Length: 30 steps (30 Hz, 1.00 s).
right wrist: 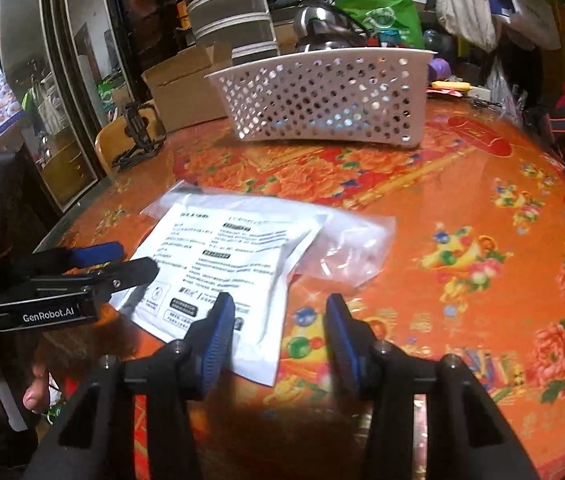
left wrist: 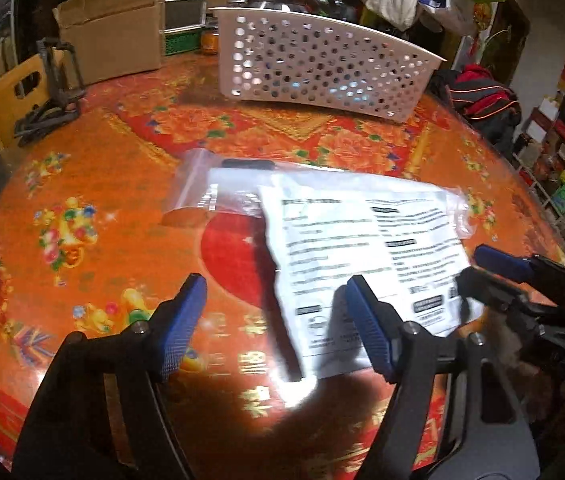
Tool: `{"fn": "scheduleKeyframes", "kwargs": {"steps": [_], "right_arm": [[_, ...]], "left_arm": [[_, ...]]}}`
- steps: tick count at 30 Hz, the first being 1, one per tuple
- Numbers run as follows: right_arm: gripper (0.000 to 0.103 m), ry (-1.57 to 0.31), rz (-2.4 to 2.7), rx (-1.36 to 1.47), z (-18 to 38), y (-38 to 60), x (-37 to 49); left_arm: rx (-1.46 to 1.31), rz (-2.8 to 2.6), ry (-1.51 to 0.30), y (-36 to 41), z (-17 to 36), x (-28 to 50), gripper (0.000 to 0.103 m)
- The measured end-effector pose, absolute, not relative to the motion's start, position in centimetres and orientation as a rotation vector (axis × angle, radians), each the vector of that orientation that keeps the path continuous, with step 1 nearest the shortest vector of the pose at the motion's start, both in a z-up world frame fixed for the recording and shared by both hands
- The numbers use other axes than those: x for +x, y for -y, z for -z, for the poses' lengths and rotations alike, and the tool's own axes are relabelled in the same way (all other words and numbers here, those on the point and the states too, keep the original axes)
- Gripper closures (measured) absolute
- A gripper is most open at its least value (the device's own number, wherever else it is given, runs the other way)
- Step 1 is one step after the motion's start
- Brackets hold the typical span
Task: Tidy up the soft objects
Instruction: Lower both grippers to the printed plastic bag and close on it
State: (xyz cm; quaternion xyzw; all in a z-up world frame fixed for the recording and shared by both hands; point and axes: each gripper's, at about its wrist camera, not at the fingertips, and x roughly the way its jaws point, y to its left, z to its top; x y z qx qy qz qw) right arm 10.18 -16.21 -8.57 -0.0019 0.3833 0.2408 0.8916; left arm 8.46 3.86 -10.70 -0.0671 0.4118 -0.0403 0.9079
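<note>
A flat white packet point(left wrist: 342, 248) printed with black text lies in a clear plastic bag point(right wrist: 350, 248) on the orange floral table point(left wrist: 94, 184). My left gripper point(left wrist: 276, 284) hangs open just above the packet's near left corner, with its right finger over the paper. In the right wrist view the packet point(right wrist: 222, 256) lies ahead to the left. My right gripper point(right wrist: 280, 299) is open over its near right corner, with the left finger above the paper. Each gripper shows in the other's view: the right gripper point(left wrist: 472, 264) and the left gripper point(right wrist: 138, 257) sit at opposite edges of the packet.
A white perforated basket point(left wrist: 322, 56) stands at the far side of the table point(right wrist: 482, 208). Behind it are a cardboard box point(left wrist: 110, 40), a kettle and bags. A black stand point(left wrist: 58, 88) sits at the far left edge, beside a yellow chair back point(left wrist: 6, 96).
</note>
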Motion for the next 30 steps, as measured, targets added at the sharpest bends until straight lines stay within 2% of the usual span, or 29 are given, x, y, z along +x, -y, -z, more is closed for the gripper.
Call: {"fn": "scheduleKeyframes", "kwargs": {"steps": [4,6,7,8,10,18,24,30], "right_arm": [[0.056,-0.808,-0.518,-0.011,8.7,15.5,10.4],[0.056,-0.815,-0.534,-0.02,8.8,14.9,10.5],[0.056,-0.816,-0.54,-0.022,8.8,14.7,10.4],[0.06,-0.817,-0.542,-0.03,8.8,14.4,10.4],[0.062,-0.818,-0.554,-0.044,8.8,13.9,10.4],[0.075,-0.816,-0.572,-0.055,8.8,13.6,10.4],[0.091,-0.793,-0.566,-0.059,8.6,13.9,10.1],[0.097,-0.767,-0.568,-0.061,8.4,14.0,9.7]], "left_arm": [[-0.132,0.126,-0.846,-2.7,10.5,8.6,0.033],[-0.122,0.14,-0.842,-2.1,10.5,8.8,0.037],[-0.125,0.149,-0.842,-2.0,10.4,9.0,0.042],[-0.137,0.164,-0.843,-1.9,10.3,9.1,0.049],[-0.155,0.187,-0.85,-1.8,10.3,9.3,0.055],[-0.158,0.196,-0.858,-1.4,10.1,9.6,0.065],[-0.172,0.201,-0.843,-1.8,10.0,9.3,0.081],[-0.174,0.214,-0.802,-2.1,9.5,8.6,0.087]]}}
